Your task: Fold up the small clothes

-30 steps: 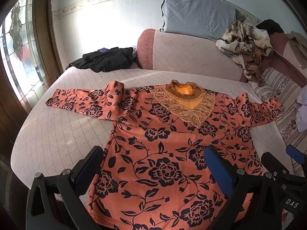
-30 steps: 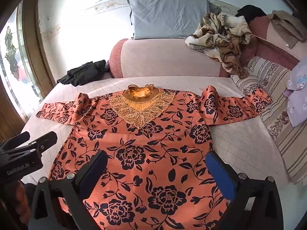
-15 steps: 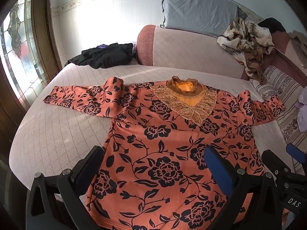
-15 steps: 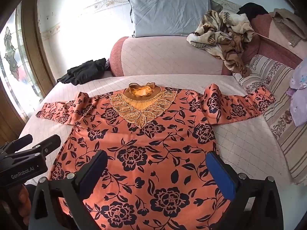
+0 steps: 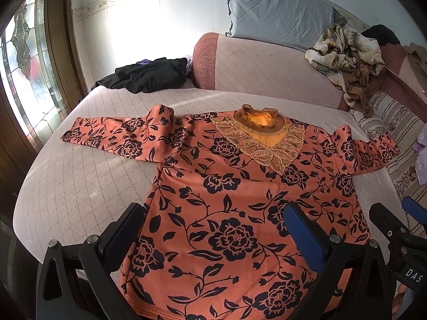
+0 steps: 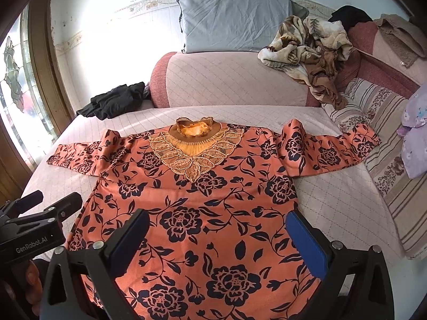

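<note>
An orange long-sleeved top w/ dark floral print (image 5: 234, 208) lies face up, flat on a pink quilted bed (image 5: 80, 181), both sleeves spread out to the sides, gold lace collar (image 5: 263, 140) toward the far end. The hem is cut off by the lower frame edge in both views, so the bottom of the garment can't be made out.

Left tongs (image 5: 213, 237) hang above the lower left part of the top, jaws spread wide, nothing between them; right tongs (image 6: 218, 240) hang above the lower middle, likewise spread wide & empty. Whether either touches the cloth is unclear. In the right wrist view the left tool shows at the lower left edge, its holder's hand mostly hidden in shadow.

Beyond the collar: a pink-and-red bolster (image 6: 226, 80) runs across the bed head, a grey pillow (image 6: 234, 18) propped on it vs. the wall. A crumpled brown-and-cream patterned blanket (image 6: 307, 45) drapes over the bolster's right end. A heap of black clothing (image 5: 149, 74) sits at the far left corner, near a stained-glass window (image 5: 24, 53). A striped floral cushion (image 6: 379, 133) lies along the right side, the right sleeve's cuff resting on it; a lilac cloth item (image 6: 415, 133) is cut off at the frame's edge.
</note>
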The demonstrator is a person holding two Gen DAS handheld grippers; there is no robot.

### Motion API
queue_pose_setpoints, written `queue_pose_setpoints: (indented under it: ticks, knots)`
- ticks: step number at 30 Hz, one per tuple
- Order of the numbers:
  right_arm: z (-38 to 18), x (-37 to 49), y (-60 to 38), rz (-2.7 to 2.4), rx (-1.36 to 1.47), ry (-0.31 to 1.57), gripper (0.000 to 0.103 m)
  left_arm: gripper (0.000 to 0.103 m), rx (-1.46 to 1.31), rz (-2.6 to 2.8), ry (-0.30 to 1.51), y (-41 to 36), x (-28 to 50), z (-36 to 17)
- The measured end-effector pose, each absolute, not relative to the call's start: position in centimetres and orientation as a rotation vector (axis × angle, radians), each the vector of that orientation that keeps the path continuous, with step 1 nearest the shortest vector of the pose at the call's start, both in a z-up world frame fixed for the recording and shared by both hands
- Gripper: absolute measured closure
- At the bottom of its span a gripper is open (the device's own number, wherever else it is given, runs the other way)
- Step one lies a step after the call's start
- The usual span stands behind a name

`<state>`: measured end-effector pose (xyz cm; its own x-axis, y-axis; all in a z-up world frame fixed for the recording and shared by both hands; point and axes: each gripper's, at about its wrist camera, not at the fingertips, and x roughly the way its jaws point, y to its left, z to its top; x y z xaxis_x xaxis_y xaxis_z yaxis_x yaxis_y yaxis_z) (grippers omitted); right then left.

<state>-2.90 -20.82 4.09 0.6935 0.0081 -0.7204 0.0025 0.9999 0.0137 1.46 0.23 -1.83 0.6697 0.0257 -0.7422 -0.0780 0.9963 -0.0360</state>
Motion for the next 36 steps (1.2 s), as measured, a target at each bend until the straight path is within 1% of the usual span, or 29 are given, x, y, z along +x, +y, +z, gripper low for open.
queue_pose_setpoints:
  ticks: [15, 36]
  knots:
    - [4.9, -2.3, -20.3, 0.000, 0.003, 0.796, 0.000, 0.000, -0.068, 0.060, 0.837, 0.5, 1.7, -1.7]
    - [4.5, -1.8, -20.4, -0.018, 0.003, 0.803, 0.000, 0.000, -0.075, 0.068, 0.843, 0.9, 2.1, -1.8]
